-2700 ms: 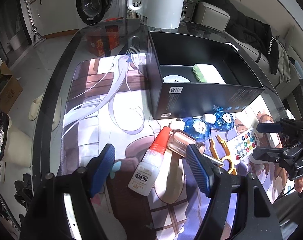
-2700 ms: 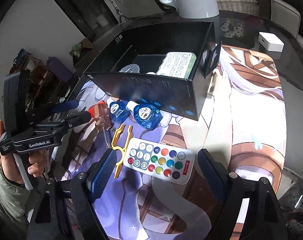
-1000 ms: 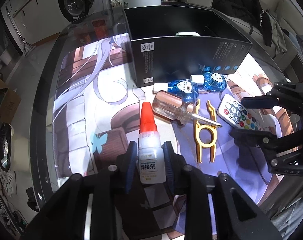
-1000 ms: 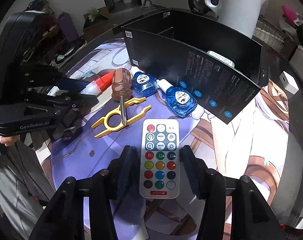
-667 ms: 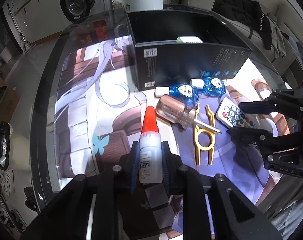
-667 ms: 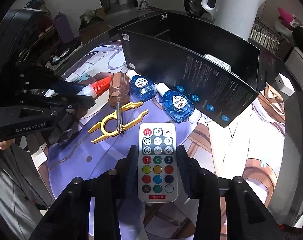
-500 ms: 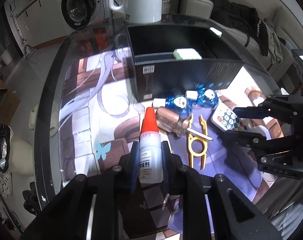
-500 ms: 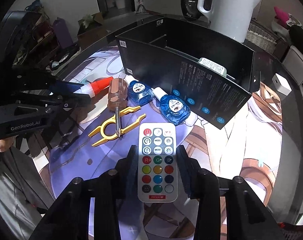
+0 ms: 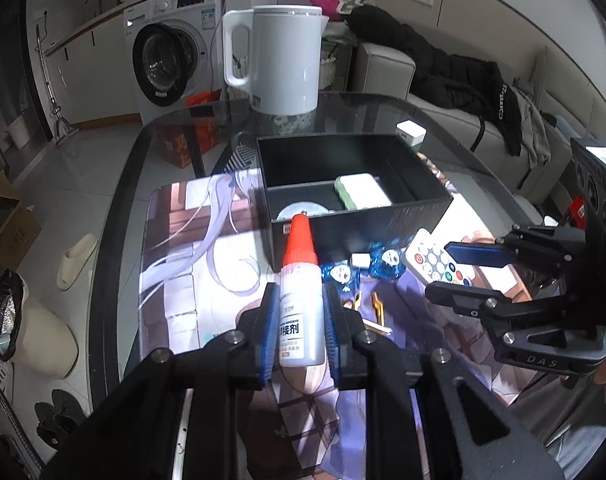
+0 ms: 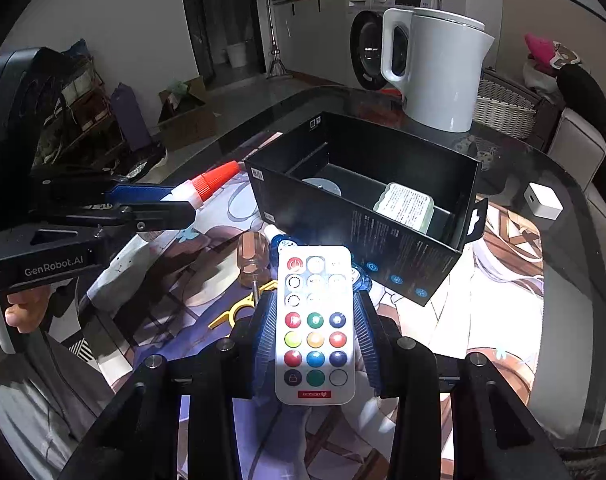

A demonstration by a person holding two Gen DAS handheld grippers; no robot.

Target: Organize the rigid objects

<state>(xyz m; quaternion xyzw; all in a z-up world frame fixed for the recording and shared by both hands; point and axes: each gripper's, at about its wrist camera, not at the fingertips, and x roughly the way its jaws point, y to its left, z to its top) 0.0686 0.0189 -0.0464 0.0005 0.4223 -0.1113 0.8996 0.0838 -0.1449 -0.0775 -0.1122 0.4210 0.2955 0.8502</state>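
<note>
1. The left tongs [image 9: 301,320] were clamped on the glue bottle [image 9: 302,312], red tip pointing to 12 o'clock, held clear above the worktop [image 9: 175,248].
2. The right tongs [image 10: 315,340] gripped the remote [image 10: 314,326] by its long edges, buttons up, also lifted off the mat.
3. Straight ahead of both, toward 12 o'clock, stood the open black box [image 10: 403,240], with a green-and-white pack [image 10: 405,204] and a round disc [image 10: 323,186] already inside.
4. Left on the mat just before the box: two blue bottles [image 9: 387,260], a screwdriver [image 10: 252,258] and a yellow tool [image 10: 239,312].
5. Judged step: both picks looked done, and the carry to the box was in hand.
6. The next move would call for lifting each item over the near wall, lowering it into free floor beside the pack, then spreading the tongs; taking turns would keep them from meeting over the box.
</note>
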